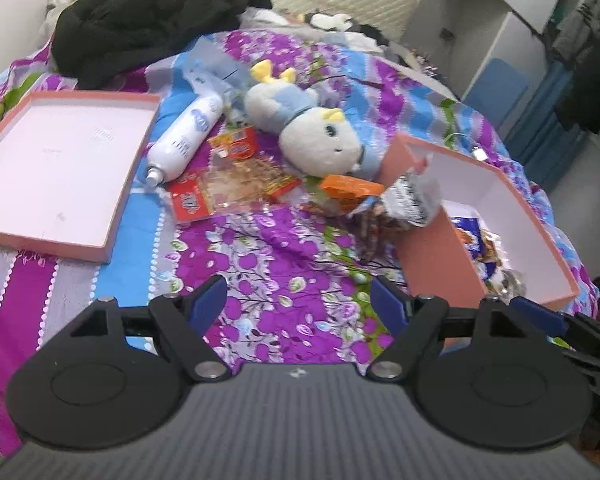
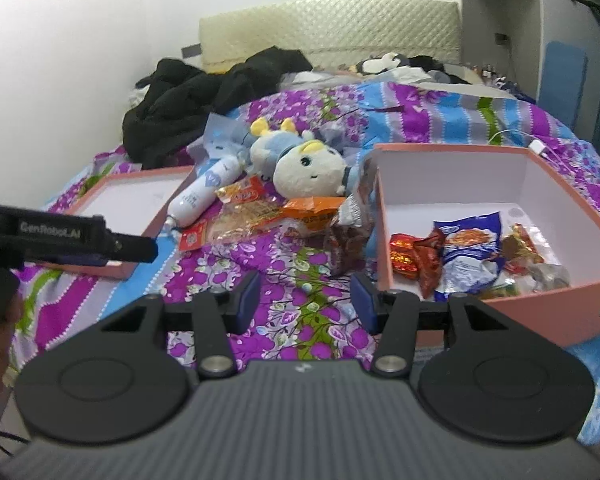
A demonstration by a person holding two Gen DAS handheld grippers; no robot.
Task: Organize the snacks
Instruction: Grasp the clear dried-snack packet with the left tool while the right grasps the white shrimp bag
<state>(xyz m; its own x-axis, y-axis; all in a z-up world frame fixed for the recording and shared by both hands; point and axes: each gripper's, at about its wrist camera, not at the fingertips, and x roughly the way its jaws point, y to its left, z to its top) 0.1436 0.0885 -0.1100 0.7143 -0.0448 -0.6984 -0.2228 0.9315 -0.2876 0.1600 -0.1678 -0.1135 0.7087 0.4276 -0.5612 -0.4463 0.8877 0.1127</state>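
1. The left gripper point(image 1: 296, 300) hangs low in its frame over a floral bedspread point(image 1: 284, 248), fingers spread wide and holding nothing.
2. The right gripper point(image 2: 306, 296), fingers partly apart, is likewise empty.
3. Loose snack packets point(image 2: 260, 216) lie mid-frame beside a plush toy point(image 2: 304, 170).
4. More snacks point(image 2: 468, 256) sit inside the pink box point(image 2: 384, 216) at right; its lid point(image 1: 60, 168) lies at left.

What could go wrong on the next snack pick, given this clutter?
1. The orange snack packet lies against the grey-and-blue plush toy and overlaps the clear cracker bag; the open right gripper may drag a neighbour along.
2. The dark brown wrapped snack leans on the pink cardboard box wall, so its near wall may block the fingers.
3. The soft floral quilt gives little support.
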